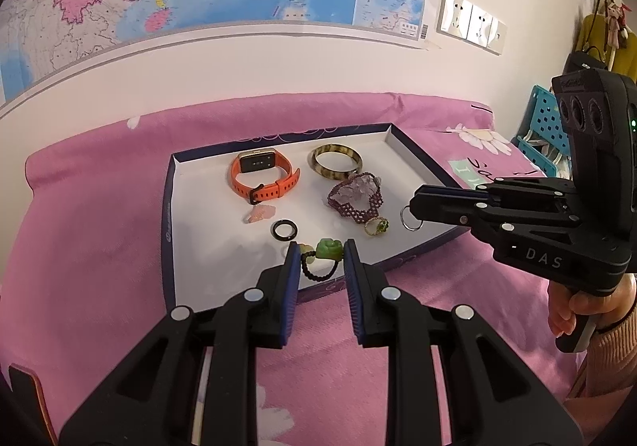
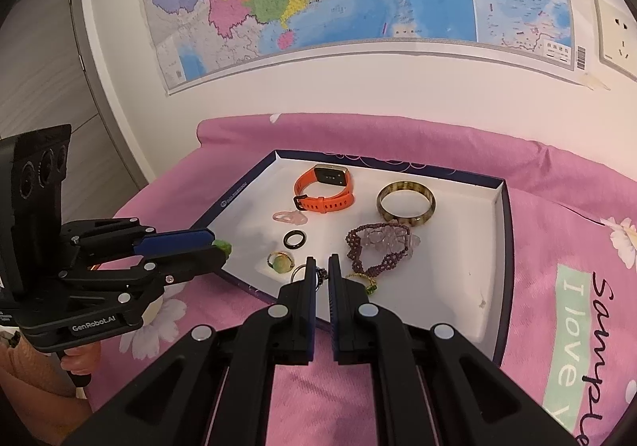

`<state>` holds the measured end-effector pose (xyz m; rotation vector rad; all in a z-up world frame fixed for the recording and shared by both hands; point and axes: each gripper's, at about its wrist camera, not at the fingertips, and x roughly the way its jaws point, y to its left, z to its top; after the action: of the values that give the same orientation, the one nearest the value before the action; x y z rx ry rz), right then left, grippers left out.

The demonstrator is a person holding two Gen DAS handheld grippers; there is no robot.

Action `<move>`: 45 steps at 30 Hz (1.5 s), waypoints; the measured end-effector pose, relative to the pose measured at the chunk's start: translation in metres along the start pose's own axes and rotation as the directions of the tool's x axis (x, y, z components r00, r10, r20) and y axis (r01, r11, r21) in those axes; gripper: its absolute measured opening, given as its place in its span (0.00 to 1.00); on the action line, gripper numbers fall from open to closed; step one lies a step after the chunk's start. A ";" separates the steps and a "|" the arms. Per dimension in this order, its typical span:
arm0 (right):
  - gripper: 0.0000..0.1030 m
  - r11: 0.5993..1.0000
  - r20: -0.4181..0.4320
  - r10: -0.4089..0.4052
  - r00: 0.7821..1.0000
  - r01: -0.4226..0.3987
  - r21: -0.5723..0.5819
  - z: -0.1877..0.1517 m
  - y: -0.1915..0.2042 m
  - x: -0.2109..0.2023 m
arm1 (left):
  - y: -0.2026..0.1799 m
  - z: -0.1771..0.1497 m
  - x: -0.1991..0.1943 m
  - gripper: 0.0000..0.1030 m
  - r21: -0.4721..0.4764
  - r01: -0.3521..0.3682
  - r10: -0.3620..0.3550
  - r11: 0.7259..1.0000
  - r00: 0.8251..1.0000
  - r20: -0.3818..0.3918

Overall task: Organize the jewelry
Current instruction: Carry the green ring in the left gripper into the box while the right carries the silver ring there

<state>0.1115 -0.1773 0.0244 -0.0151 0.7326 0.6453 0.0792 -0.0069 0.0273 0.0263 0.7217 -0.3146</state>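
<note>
Both grippers tilt downward over the tray's (image 1: 169, 207) near edge. The left gripper (image 1: 318, 253) grips a green-beaded ring (image 1: 328, 249); the right gripper (image 2: 321, 270), fingers nearly together, pinches a silver ring (image 1: 410, 218).

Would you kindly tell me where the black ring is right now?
The black ring lies flat on the white floor of the tray, near its front-middle in both views, just below the pink stone and the orange watch.
</note>
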 end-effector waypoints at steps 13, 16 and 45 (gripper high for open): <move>0.04 1.000 -0.006 -0.008 1.000 0.008 0.001 0.004 -0.002 0.006 | 0.001 0.005 0.006 0.22 -0.005 -0.005 0.005 1.000 1.000 -0.005; 0.04 1.000 -0.007 -0.011 1.000 0.011 0.003 0.006 -0.003 0.008 | 0.001 0.006 0.007 0.22 -0.005 -0.006 0.006 1.000 1.000 -0.007; 0.04 0.998 -0.050 -0.057 0.997 0.058 0.008 0.017 -0.017 0.037 | 0.011 0.013 0.034 0.22 -0.026 -0.036 0.034 0.999 0.998 -0.054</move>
<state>0.1516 -0.1668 0.0105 -0.0436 0.7808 0.5880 0.1149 -0.0076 0.0140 0.0215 0.7774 -0.2711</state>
